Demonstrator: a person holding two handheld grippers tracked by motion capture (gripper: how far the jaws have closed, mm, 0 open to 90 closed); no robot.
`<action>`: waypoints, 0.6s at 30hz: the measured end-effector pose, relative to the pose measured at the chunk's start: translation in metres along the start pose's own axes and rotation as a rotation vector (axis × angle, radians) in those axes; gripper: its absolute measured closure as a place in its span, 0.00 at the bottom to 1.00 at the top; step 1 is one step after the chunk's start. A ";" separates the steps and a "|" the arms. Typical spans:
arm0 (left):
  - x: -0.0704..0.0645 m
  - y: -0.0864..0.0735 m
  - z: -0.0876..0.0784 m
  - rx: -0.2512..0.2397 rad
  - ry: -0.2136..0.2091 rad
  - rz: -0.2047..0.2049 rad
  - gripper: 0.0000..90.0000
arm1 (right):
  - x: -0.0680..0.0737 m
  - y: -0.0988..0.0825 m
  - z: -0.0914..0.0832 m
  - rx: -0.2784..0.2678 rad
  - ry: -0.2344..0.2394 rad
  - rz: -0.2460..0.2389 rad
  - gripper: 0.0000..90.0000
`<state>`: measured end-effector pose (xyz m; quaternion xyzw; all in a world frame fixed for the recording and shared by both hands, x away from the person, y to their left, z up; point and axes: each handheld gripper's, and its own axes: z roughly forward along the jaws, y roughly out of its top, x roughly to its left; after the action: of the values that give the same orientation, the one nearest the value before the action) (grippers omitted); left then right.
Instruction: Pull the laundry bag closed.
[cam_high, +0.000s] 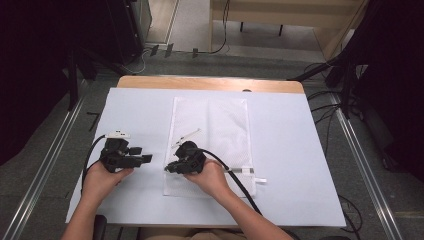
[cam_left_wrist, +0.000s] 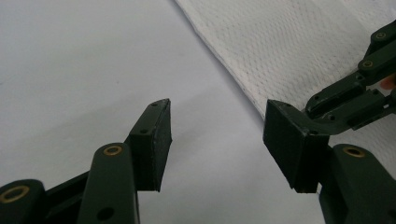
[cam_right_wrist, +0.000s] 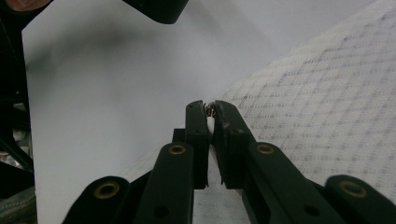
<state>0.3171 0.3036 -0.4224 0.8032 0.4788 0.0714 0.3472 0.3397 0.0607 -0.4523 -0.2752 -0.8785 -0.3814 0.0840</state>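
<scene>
Right tongs (cam_right_wrist: 210, 109), jaws nearly shut, pinch a small metal piece, likely the zipper pull, at the left edge of one white mesh laundry bag (cam_high: 215, 130) lying flat mid-desk (cam_high: 290, 150). Left tongs (cam_left_wrist: 215, 126) wait wide open and empty just beside that edge. The zipper work looks barely begun. Count: one bag, two tongs.

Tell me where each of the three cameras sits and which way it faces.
High view: above the person's side, looking forward and down at the table and white mesh bag; both forearms, left gripper and right gripper show.
Left gripper view: rides the left gripper, facing the bag's edge; its jaws stand apart.
Right gripper view: rides the right gripper, jaws pinched together at the bag's edge, something small and white between them.
Shared: the bag appears in all three; the left gripper view also catches the right gripper.
</scene>
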 end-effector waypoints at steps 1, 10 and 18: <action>0.000 0.000 0.000 0.001 -0.001 0.001 0.47 | 0.000 0.000 0.000 0.000 0.000 0.000 0.94; 0.000 0.000 -0.001 -0.001 0.003 -0.001 0.47 | -0.002 0.001 -0.005 0.001 0.012 -0.002 0.89; 0.000 0.000 0.000 -0.001 0.003 -0.003 0.47 | -0.005 0.001 0.001 0.011 0.006 0.015 0.88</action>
<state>0.3170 0.3038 -0.4225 0.8023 0.4805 0.0724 0.3468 0.3444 0.0599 -0.4545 -0.2802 -0.8781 -0.3770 0.0912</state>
